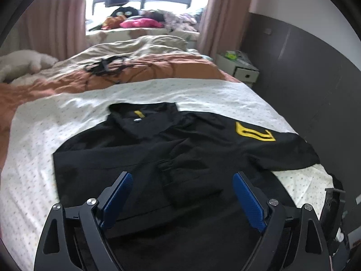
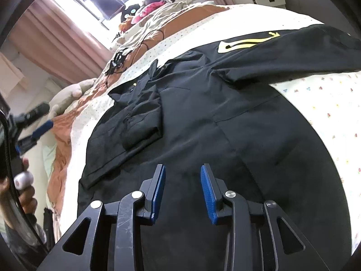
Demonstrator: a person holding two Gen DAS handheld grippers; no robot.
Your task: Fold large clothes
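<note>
— Two sleeves, one already folded in?

— One, as I read it. The black jacket [image 1: 140, 149] lies flat on the dotted sheet [image 1: 45, 135], collar away from me, hem toward my tools. One sleeve lies across the chest; the other sleeve [image 2: 293, 52], with the yellow mark [image 2: 243, 43], runs out sideways to my right, long axis across the bed.

— Tools?

— My left gripper [image 1: 181, 201] hangs over the hem with its jaws spread wide, nothing between them. My right gripper [image 2: 183, 194] hovers low over the lower body panel, jaws parted more narrowly, also empty.

— Which takes the sleeve?

— The right, I judge — the sleeve lies ahead and to its right, cuff end past the frame edge. The left sits nearer the folded side.
</note>
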